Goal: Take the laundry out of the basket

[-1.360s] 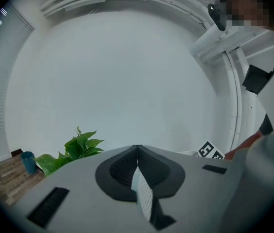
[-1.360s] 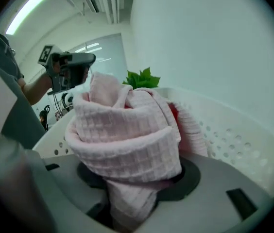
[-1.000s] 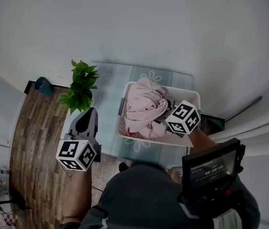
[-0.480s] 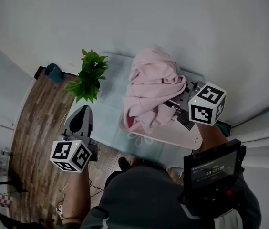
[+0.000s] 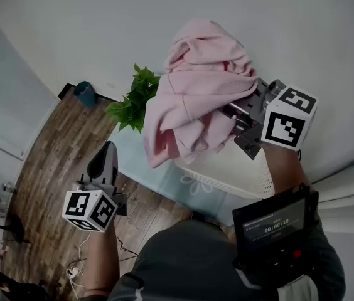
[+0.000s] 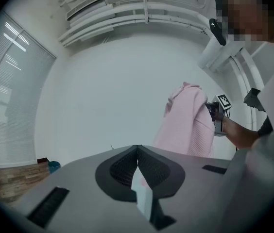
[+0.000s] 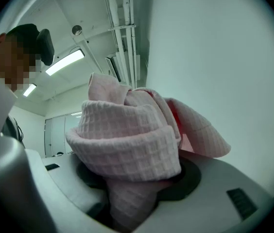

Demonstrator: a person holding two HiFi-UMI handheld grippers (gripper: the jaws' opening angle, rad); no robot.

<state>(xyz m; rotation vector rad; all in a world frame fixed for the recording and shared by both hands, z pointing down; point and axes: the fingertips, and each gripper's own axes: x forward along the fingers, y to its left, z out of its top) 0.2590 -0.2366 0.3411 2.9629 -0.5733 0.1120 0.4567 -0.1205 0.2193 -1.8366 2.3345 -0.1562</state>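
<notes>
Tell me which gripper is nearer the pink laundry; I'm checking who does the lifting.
Right. The right gripper is clamped on the pink laundry, holding it above the basket; the left gripper is apart from it, lower and off to its left.

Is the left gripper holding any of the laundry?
No, the left gripper is shut on nothing; the pink garment hangs from the right gripper.

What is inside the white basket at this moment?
Only the perforated outer wall of the white basket shows. The pink laundry, clamped in the right hand-held gripper, hangs in front of the opening, so the inside is covered and its contents cannot be told.
</notes>
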